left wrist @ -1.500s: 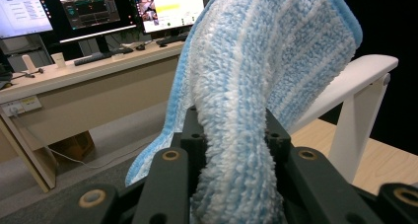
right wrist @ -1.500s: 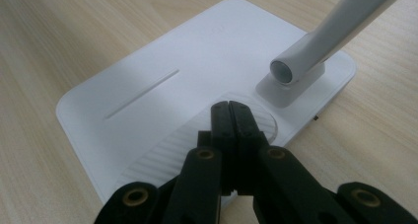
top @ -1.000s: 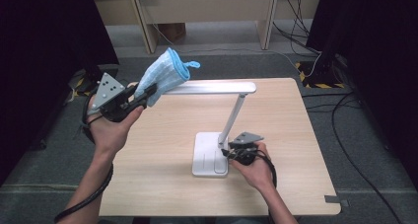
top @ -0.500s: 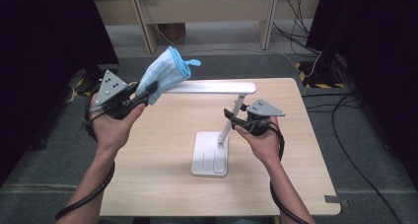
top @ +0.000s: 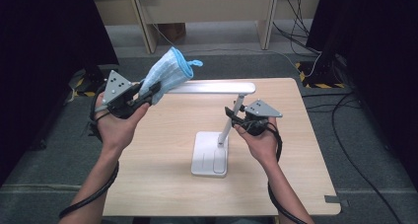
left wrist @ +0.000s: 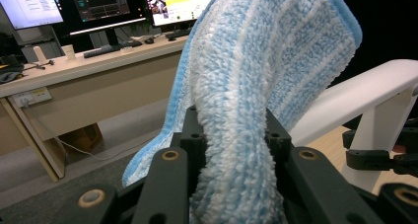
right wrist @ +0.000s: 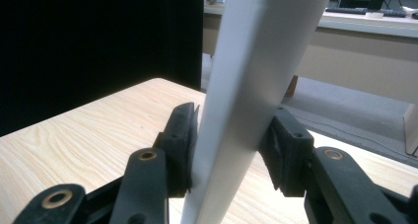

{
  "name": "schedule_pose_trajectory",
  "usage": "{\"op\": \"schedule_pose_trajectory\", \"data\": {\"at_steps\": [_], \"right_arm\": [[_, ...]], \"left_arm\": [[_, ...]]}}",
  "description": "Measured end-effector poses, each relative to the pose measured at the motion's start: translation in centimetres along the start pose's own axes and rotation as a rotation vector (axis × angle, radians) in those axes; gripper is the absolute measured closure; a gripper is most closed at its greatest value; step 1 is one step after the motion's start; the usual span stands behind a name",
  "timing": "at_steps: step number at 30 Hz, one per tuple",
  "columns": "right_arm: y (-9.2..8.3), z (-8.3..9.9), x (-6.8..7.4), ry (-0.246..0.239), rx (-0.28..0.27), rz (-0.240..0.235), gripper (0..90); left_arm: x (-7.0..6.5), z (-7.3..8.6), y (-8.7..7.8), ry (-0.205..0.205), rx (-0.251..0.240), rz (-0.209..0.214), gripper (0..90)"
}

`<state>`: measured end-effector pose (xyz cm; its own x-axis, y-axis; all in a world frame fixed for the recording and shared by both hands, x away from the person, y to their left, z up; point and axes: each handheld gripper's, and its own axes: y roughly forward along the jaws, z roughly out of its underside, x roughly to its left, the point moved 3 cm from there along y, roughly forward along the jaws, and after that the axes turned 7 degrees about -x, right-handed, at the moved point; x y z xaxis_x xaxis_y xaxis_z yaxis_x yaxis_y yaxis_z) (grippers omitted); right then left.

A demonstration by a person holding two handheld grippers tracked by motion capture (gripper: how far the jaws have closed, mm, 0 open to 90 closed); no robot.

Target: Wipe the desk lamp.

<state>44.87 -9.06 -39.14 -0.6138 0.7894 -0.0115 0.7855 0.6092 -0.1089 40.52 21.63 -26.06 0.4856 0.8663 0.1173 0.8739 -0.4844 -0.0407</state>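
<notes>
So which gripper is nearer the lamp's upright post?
Right. The right gripper has its jaws, just closing, on either side of the lamp post. The left gripper is off by the lamp head's far end, clamping the blue cloth.

Black grippers (top: pixel 148 94), seemingly brass-coloured rivets

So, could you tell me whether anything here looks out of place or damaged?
Nothing stands out. The lamp stands upright on the table, undamaged. The right tongs close around its stem, and the left tongs grip a blue cloth beside the lamp's head. Nothing is spilled.
</notes>
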Motion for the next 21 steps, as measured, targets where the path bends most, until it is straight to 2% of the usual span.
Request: {"op": "schedule_pose_trajectory", "data": {"at_steps": [9, 12, 14, 21], "right_arm": [[0.1, -0.1, 0.1, 0.004, 0.008, 0.0, 58.7], [0.1, -0.1, 0.1, -0.001, 0.003, 0.002, 58.9], [0.1, -0.1, 0.1, -0.005, 0.004, 0.005, 58.9], [0.1, -0.1, 0.4, -0.001, 0.009, 0.021, 59.0]], "left_arm": [[-0.5, 0.0, 0.5, 0.002, 0.008, 0.001, 70.7], [-0.9, 0.2, 0.7, 0.02, 0.006, 0.011, 70.7], [-1.3, 0.3, 0.8, 0.01, 0.011, 0.011, 70.7], [-2.4, 0.5, 1.3, 0.016, 0.0, 0.012, 70.7]]}}
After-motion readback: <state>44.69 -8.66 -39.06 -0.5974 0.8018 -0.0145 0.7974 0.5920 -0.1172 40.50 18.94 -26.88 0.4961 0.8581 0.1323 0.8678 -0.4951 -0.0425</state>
